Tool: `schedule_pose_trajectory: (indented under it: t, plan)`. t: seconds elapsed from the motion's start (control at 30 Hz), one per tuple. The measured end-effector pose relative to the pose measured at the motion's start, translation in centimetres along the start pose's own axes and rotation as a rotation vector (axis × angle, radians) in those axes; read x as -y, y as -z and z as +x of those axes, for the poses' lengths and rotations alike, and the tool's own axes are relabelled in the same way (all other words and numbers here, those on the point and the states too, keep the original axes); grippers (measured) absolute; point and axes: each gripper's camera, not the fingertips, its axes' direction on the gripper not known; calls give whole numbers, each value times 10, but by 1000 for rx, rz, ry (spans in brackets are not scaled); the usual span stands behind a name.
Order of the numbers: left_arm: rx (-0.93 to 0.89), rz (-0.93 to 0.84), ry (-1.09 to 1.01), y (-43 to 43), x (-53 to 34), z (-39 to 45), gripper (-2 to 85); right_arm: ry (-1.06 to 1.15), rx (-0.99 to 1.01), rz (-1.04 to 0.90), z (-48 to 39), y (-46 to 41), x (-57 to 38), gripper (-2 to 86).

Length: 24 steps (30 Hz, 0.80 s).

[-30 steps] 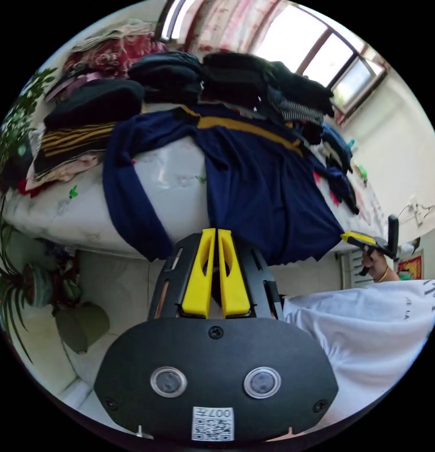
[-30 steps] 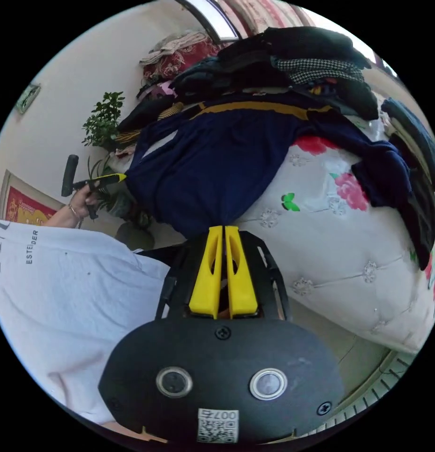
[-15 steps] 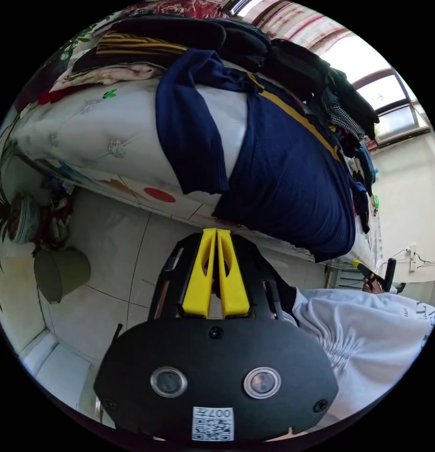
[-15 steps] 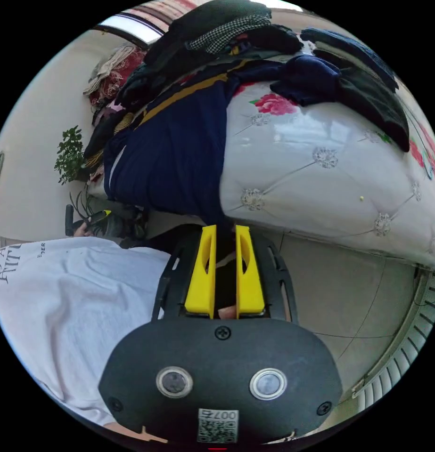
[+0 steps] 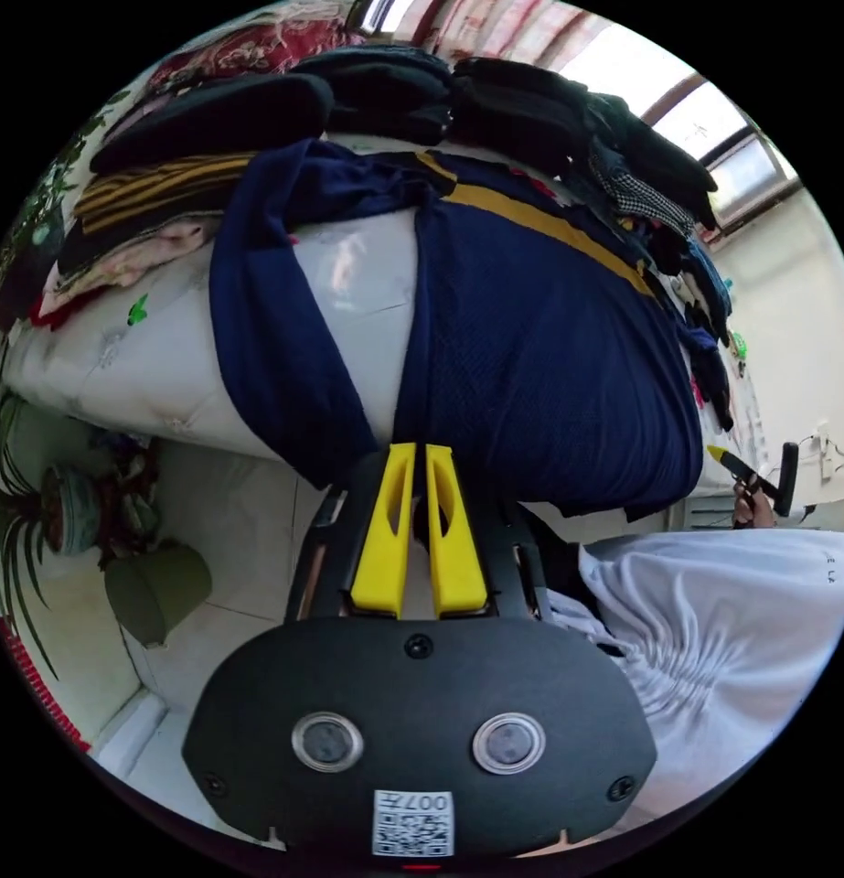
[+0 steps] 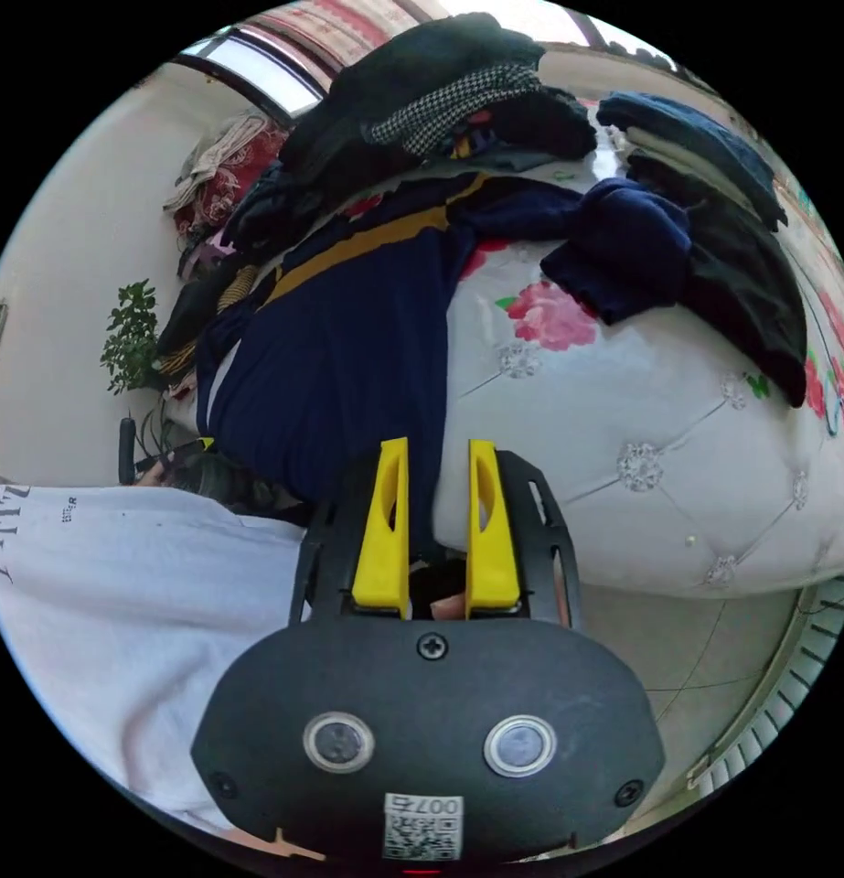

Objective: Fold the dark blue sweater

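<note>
The dark blue sweater (image 5: 550, 366) with a mustard stripe lies face up on a white tufted bed (image 5: 120, 384), its hem hanging over the bed's edge. One sleeve (image 5: 266, 338) trails down the side. My left gripper (image 5: 420, 450) has its jaws almost together on the hem's corner, dark cloth in the narrow gap. In the right gripper view the sweater (image 6: 348, 366) reaches my right gripper (image 6: 437, 444), which stands open with the other hem corner between its parted jaws. The far sleeve (image 6: 623, 247) lies bunched on the bed (image 6: 668, 439). The right gripper (image 5: 746, 471) also shows past the hem.
Piles of folded dark clothes (image 5: 495, 101) (image 6: 440, 82) crowd the back of the bed behind the sweater. Potted plants (image 5: 65, 530) and a green bin (image 5: 156, 585) stand on the tiled floor. A person's white shirt (image 6: 120, 622) is close beside both grippers.
The right gripper's jaws have opened from shut on the hem to wide apart. The left jaws have parted only slightly. Both cameras dipped toward the floor and came back up to the hem.
</note>
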Motion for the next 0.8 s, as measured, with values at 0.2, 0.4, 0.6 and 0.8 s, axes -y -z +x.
schedule_pose_trajectory:
  t: [0.2, 0.4, 0.6, 0.8]
  plan:
    - [1, -26, 125, 22, 13, -21, 32, -278, -162, 256, 38, 55, 46, 92]
    - [131, 78, 244, 57, 44, -44, 78, -372, -411, 186, 44, 44, 118, 52]
    - [210, 8, 163, 46, 92, -51, 98, -240, -550, 125, 11, 63, 158, 6]
    - [191, -6, 76, 56, 115, -58, 25, -404, -813, 343, 37, 168, 179, 33]
